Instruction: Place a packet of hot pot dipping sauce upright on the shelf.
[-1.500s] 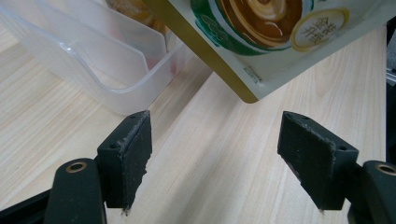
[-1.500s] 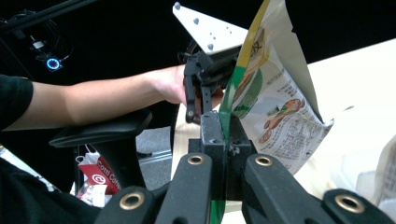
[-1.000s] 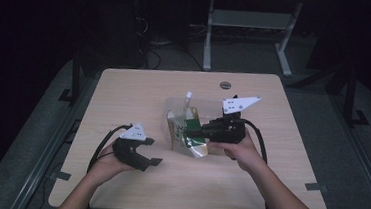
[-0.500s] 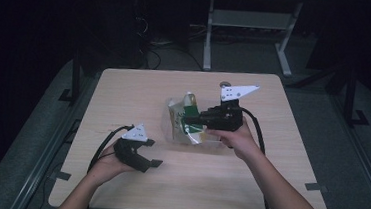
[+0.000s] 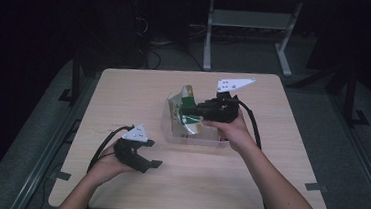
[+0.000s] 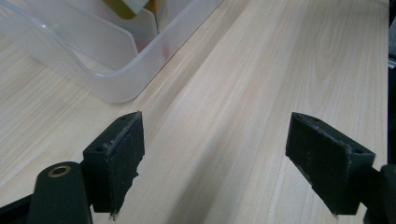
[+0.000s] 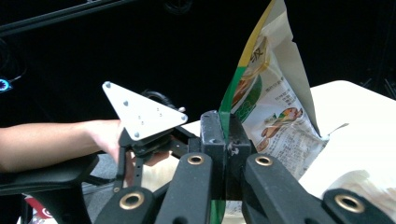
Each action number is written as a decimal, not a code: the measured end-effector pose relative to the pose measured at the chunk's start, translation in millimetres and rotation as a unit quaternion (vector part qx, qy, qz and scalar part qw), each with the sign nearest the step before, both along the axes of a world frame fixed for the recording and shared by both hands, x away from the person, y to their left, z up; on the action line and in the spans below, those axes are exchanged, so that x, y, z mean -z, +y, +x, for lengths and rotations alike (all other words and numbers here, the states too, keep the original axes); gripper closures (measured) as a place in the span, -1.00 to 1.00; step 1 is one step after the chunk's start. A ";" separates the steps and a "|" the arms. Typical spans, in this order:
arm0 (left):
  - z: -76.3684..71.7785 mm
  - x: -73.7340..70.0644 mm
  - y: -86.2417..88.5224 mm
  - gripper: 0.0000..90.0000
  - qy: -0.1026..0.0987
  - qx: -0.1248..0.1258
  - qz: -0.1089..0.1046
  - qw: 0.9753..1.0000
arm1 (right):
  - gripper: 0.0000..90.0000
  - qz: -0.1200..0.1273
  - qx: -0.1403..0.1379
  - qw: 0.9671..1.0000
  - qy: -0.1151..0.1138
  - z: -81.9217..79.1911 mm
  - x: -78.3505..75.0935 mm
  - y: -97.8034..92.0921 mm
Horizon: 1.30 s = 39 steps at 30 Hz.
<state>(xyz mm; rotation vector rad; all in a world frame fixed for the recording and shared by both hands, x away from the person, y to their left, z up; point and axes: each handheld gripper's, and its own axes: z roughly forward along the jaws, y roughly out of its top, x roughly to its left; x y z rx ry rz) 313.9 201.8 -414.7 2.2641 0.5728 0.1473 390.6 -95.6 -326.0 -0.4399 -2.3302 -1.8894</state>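
Observation:
A green, white and yellow snack bag hangs upright over a clear plastic bin in the middle of the table. My right gripper is shut on the bag's edge, coming in from the right. In the right gripper view the bag stands tall, pinched between the closed jaws of the right gripper. My left gripper rests open on the table near the front left, apart from the bin. In the left gripper view, the left gripper has its jaws spread wide over bare wood, with the bin ahead at upper left.
The light wooden table has free room to the right, the front and the far left of the bin. Cables trail from both grippers toward the front edge. The surroundings are dark floor, with a white metal stand behind the table.
My right gripper has risen and moved a little away from the person, taking the snack bag up from the bin. The left gripper has stayed put.

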 end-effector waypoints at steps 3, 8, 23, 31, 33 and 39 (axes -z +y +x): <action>0.0 -0.2 0.1 -0.58 0.000 0.001 0.001 1.000 | 1.00 -0.001 0.006 1.000 0.003 3.8 2.0 -0.2; 0.2 -0.1 0.2 -0.58 0.001 0.001 0.002 1.000 | 1.00 -0.002 0.015 1.000 0.007 8.3 4.4 -0.9; 0.1 0.3 0.0 -0.59 0.003 0.001 0.003 1.000 | 1.00 0.002 0.022 1.000 0.008 17.3 3.4 6.7; 0.0 0.5 0.3 -0.60 0.004 0.002 0.005 1.000 | 1.00 -0.007 0.019 1.000 0.009 20.0 10.1 17.5; 0.0 0.4 0.5 -0.60 0.004 0.003 0.005 1.000 | 1.00 -0.008 0.018 1.000 0.012 20.2 11.8 19.2; 0.0 1.1 0.1 -0.60 0.007 0.002 0.005 1.000 | 1.00 -0.014 0.020 0.999 0.020 22.5 18.9 21.7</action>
